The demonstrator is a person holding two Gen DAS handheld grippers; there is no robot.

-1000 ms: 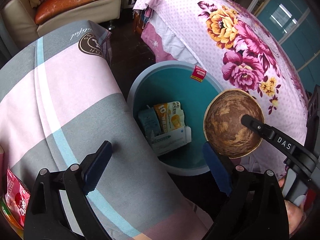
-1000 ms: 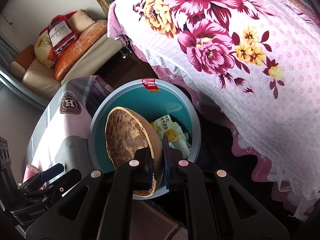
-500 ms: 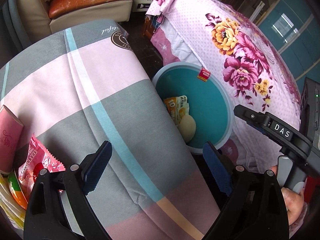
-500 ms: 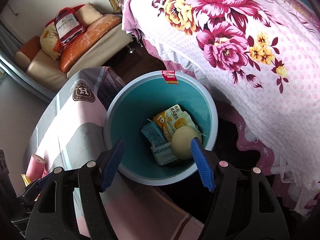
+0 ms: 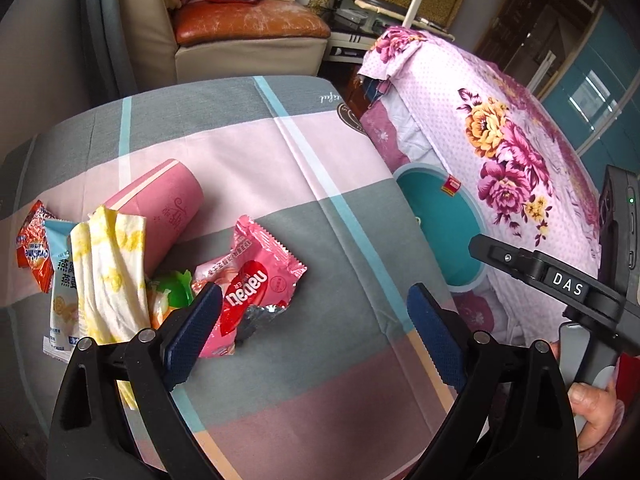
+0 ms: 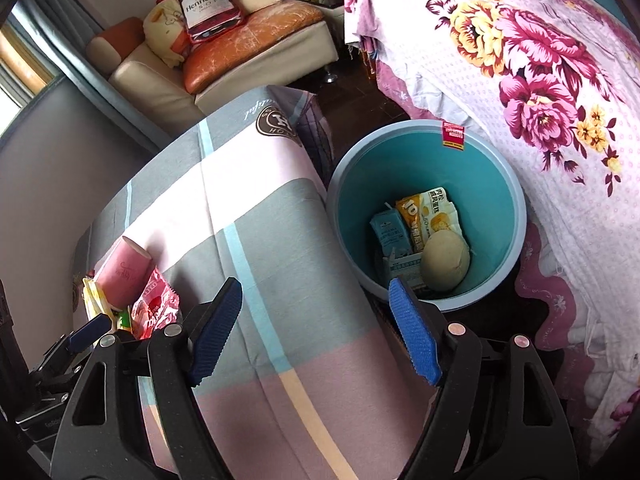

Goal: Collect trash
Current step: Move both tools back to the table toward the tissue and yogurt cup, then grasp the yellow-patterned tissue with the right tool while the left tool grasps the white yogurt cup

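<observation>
A teal bin (image 6: 496, 184) stands on the floor beside the table; inside lie a pale round shell (image 6: 445, 264), a yellow packet and cartons. It also shows in the left wrist view (image 5: 448, 220). On the checked tablecloth (image 5: 304, 168) lie a pink wrapper (image 5: 256, 280), a pink paper cup (image 5: 160, 208), a yellow-white wrapper (image 5: 112, 264), a green piece (image 5: 172, 292) and an orange packet (image 5: 34, 248). My left gripper (image 5: 312, 332) is open and empty, its left fingertip beside the pink wrapper. My right gripper (image 6: 316, 328) is open and empty, over the table edge near the bin.
A bed with a floral cover (image 6: 540, 80) runs along the right of the bin. A sofa with cushions (image 6: 240, 44) stands at the back. The right gripper's body (image 5: 560, 284) shows at the right of the left wrist view.
My right gripper opened and the brown shell dropped into the bin, lying pale side up. Both grippers then swung left from the bin, the left one to the trash pile on the table.
</observation>
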